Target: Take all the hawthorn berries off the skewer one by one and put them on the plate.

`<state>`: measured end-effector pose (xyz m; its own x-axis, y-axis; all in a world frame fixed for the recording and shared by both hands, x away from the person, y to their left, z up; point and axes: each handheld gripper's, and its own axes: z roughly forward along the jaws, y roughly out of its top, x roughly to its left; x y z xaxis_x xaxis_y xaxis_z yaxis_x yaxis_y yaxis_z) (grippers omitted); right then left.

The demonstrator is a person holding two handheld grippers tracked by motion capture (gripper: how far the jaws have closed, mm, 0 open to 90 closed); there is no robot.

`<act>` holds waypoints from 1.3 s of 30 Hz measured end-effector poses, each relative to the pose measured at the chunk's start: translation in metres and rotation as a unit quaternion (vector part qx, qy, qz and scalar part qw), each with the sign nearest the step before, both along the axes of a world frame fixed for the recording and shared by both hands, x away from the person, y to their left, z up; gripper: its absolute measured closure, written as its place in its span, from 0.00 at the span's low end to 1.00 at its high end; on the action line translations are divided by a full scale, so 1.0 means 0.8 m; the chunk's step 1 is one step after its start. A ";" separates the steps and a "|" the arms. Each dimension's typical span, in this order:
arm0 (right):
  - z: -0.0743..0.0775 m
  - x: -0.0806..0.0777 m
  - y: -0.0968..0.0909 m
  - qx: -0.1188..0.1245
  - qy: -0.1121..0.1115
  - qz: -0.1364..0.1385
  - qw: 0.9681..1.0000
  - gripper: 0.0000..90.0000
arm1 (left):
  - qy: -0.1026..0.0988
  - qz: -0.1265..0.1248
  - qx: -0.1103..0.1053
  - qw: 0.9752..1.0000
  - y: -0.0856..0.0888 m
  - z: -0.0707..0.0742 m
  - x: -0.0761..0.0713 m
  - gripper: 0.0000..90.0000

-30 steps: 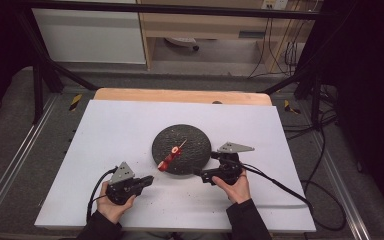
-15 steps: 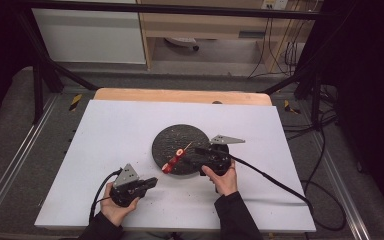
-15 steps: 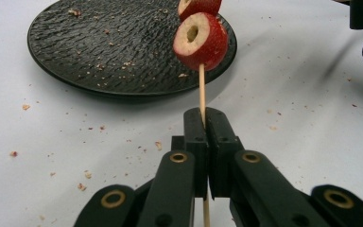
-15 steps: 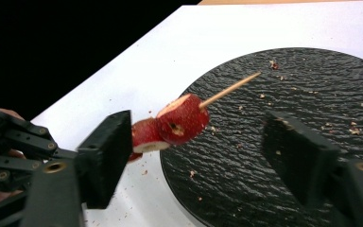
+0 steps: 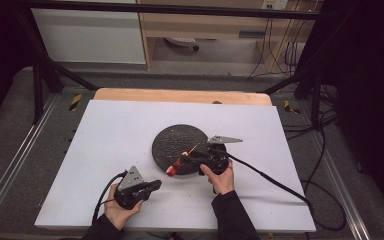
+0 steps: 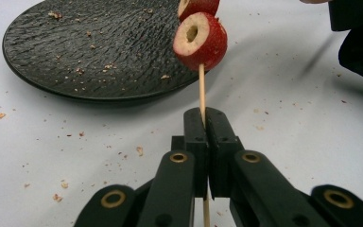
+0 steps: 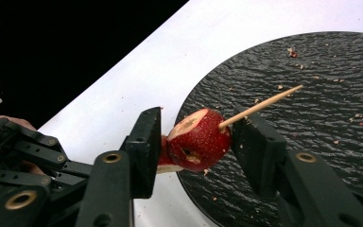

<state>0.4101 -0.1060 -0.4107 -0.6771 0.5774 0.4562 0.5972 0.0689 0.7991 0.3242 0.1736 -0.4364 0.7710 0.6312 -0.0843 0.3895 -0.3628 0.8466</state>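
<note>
High view: your left gripper (image 5: 152, 185) sits at the lower left of the white table (image 5: 105, 135), its jaws pointing toward the frame's centre, and your right gripper (image 5: 190, 160) is just right of centre at the near rim of the black plate (image 5: 175, 140). Between the two runs a thin wooden skewer (image 5: 192, 149) with red fruit pieces (image 5: 174, 168) threaded on it, low over the table beside the plate's lower edge.

In the left gripper view your left gripper's (image 6: 205, 124) jaws are pressed together on the skewer (image 6: 201, 87), which rises straight up the middle of the frame to a cored red fruit piece (image 6: 201, 41); a second piece shows partly at the top edge behind it. The plate (image 6: 75, 52) fills the upper left, dotted with crumbs.

In the right gripper view your right gripper (image 7: 196, 137) has just been closing, and its jaws now flank the fruit (image 7: 198, 139) at mid frame, the left one against the fruit, the right one close by the skewer; whether that one presses I cannot tell. The skewer (image 7: 264, 106) tip sticks out toward the upper right, over the plate (image 7: 312, 94). Your left gripper (image 7: 9, 156) shows at the left edge
</note>
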 end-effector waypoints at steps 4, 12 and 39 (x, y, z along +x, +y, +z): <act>0.003 0.000 -0.002 0.005 0.003 0.002 1.000 0.67 | -0.002 0.000 -0.005 1.000 0.001 0.001 0.000 0.98; 0.011 0.002 -0.007 0.008 0.001 -0.012 1.000 0.67 | -0.008 -0.001 -0.008 1.000 0.002 0.002 -0.002 0.98; 0.033 0.065 -0.031 -0.039 -0.015 -0.080 0.996 0.67 | -0.012 0.016 -0.016 1.000 0.028 0.005 -0.006 0.98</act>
